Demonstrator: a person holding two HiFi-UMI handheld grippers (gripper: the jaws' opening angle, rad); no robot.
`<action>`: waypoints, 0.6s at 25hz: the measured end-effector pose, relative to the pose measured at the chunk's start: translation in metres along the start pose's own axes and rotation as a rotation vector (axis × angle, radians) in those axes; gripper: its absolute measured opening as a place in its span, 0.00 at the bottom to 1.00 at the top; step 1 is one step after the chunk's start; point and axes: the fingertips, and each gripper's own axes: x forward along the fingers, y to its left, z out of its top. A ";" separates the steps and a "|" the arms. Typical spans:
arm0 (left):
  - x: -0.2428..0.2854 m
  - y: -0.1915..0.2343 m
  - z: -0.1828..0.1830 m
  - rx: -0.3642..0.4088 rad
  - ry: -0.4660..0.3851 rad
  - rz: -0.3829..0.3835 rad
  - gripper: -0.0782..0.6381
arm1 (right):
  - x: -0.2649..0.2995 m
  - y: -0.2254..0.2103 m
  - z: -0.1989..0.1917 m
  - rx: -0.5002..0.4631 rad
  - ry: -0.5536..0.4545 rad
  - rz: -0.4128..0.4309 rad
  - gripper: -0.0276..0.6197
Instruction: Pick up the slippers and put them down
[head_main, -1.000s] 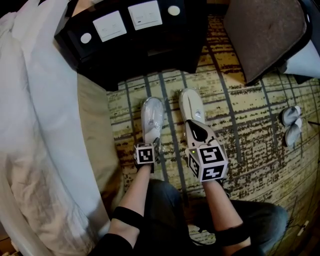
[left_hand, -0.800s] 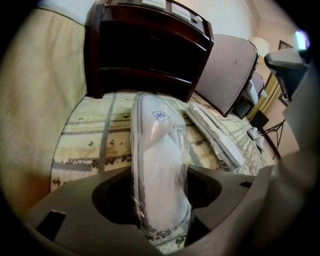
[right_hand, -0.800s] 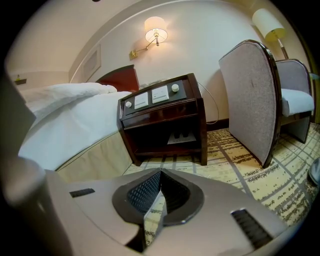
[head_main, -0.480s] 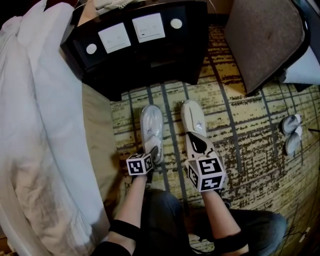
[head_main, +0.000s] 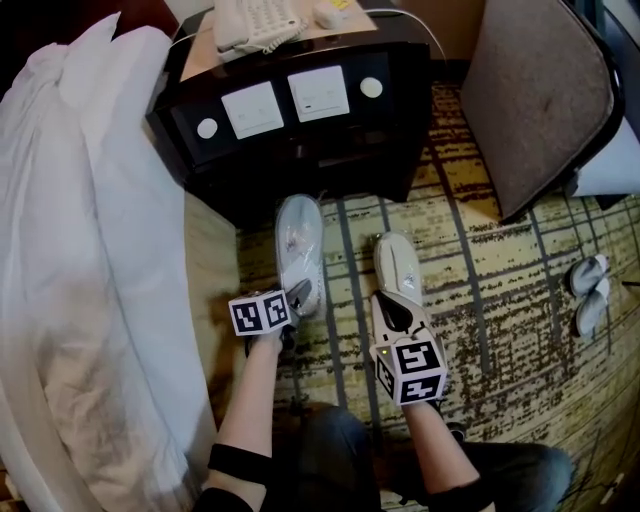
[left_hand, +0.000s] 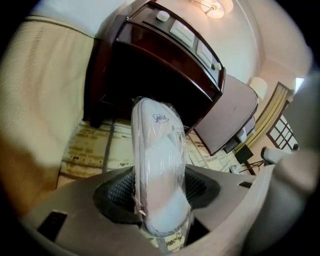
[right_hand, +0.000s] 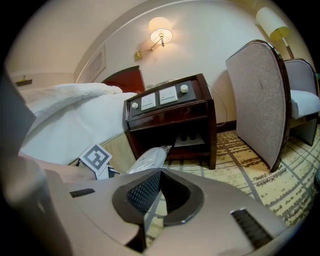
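One wrapped slipper (head_main: 300, 240) has just lifted off the carpet (head_main: 480, 290), my left gripper (head_main: 298, 295) clamped on its heel, while my right gripper (head_main: 395, 315), jaws together, sits at the other slipper (head_main: 397, 265), so the pick-up looks half done.

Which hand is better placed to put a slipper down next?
Left. The left tongs grip the plastic-wrapped white slipper, held up off the patterned carpet. The right tongs are closed with no slipper between them.
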 end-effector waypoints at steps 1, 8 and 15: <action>0.002 0.002 0.012 -0.001 -0.004 -0.005 0.45 | 0.001 0.001 0.001 -0.002 -0.001 0.003 0.04; 0.028 0.012 0.094 0.000 -0.017 -0.015 0.45 | 0.012 0.007 0.004 -0.018 0.003 0.020 0.04; 0.059 0.035 0.145 -0.040 -0.039 0.011 0.45 | 0.022 0.009 0.005 -0.040 0.016 0.034 0.04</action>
